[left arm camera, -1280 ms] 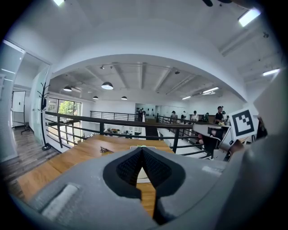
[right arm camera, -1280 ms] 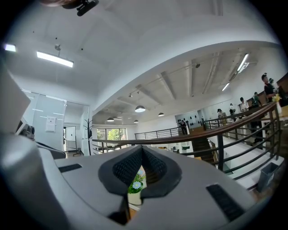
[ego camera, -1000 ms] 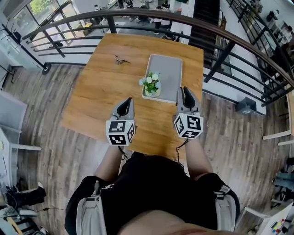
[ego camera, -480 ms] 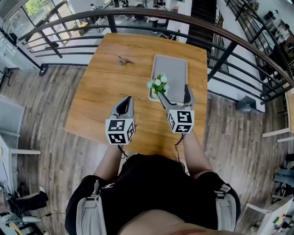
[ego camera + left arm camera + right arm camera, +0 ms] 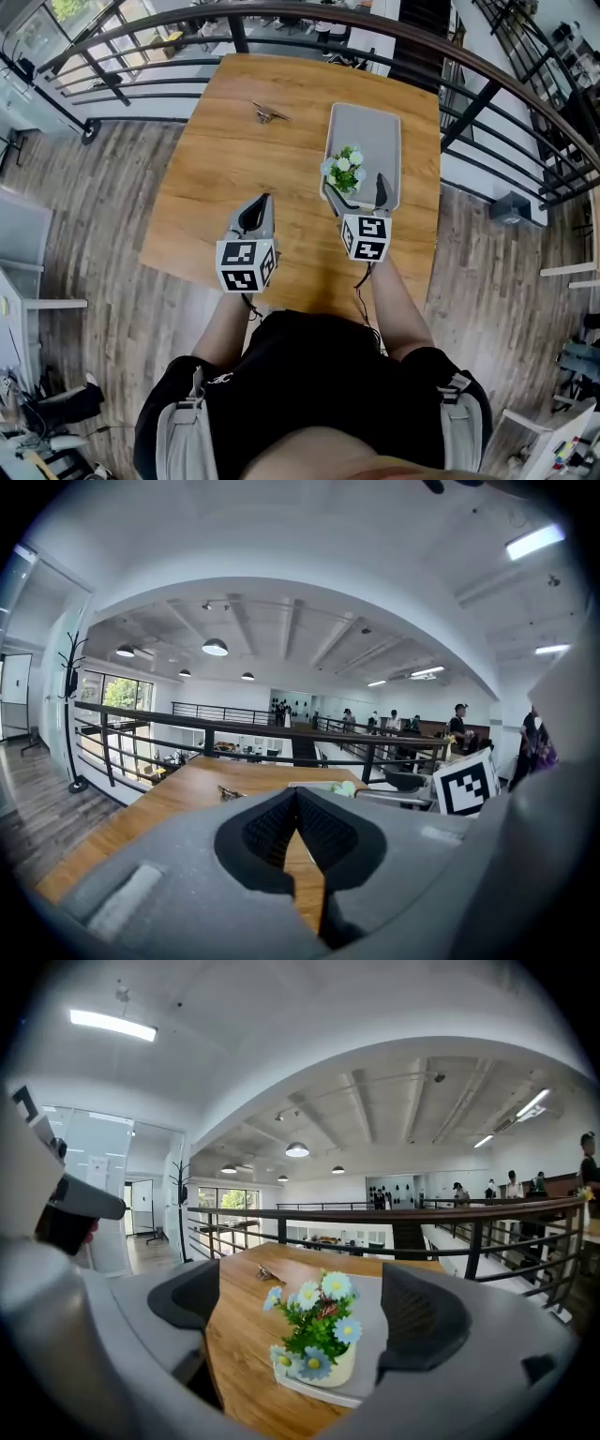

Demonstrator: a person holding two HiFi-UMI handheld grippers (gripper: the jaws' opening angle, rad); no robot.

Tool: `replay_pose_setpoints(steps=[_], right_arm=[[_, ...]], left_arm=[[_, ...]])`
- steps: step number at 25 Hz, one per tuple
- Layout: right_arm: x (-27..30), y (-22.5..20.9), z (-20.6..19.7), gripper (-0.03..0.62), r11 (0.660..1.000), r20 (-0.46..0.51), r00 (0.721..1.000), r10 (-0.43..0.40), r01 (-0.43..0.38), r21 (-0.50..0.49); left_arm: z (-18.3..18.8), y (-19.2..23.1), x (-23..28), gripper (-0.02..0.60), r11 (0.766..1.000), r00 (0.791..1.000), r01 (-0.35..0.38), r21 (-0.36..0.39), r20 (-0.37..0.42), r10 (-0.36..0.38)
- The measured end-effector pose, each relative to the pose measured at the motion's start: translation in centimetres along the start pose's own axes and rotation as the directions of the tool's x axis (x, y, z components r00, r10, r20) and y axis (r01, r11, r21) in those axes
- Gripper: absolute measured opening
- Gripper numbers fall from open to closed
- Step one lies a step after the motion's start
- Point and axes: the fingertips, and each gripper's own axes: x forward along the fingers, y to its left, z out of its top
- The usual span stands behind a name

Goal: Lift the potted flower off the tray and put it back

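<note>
The potted flower (image 5: pixel 344 172), blue and white blooms in a cream pot, stands at the near left corner of the grey tray (image 5: pixel 373 133) on the wooden table (image 5: pixel 234 169). My right gripper (image 5: pixel 353 191) is open wide just before the pot, one finger on each side of it and neither pad touching. In the right gripper view the potted flower (image 5: pixel 317 1335) sits on the tray (image 5: pixel 373 1327), just ahead of the right gripper (image 5: pixel 302 1309). My left gripper (image 5: pixel 255 212) hovers shut over bare table to the pot's left, and the left gripper view shows the left gripper (image 5: pixel 296 803) empty.
A small dark metal object (image 5: pixel 270 114) lies far left on the table. A dark railing (image 5: pixel 281 23) curves round the table's far and right sides. The table's near edge (image 5: pixel 281 292) runs just below both grippers.
My right gripper went from shut to wide open and moved left and forward from beside the tray's near right corner up to the pot. The left gripper stayed shut.
</note>
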Motion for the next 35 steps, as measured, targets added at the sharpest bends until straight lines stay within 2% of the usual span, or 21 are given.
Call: replay_pose_setpoints(steps=[9,13,19,27,35], right_arm=[[2.7,0.2,-6.9,0.522,0.996,-0.131,0.989,-0.068,0.075,0.046],[3.4,0.3,-10.2,0.522,0.991,-0.193,0.977,-0.092,0.109,0.081],[5.5,0.0,-14.2,0.522,0.982,-0.265,0.953,-0.145,0.171,0.078],[8.2,-1.7,-16.5,0.522,0.960,-0.304,0.926,-0.226,0.265,0.094],[10.8,-2.8,-16.9,0.522,0.967,-0.324,0.918,-0.228,0.252,0.033]], left_arm=[[-1.7,3.2,1.5,0.012,1.000,0.999,0.012,-0.012,-0.041,-0.012],[-2.3,4.6,2.2,0.012,1.000,0.998,0.020,-0.015,-0.058,-0.021],[-2.9,6.6,3.1,0.012,1.000,0.997,0.030,-0.004,-0.076,-0.030],[-3.5,8.4,3.2,0.012,1.000,0.994,0.019,0.013,-0.103,-0.018],[-3.6,8.5,3.5,0.012,0.999,0.993,0.025,0.032,-0.117,-0.021]])
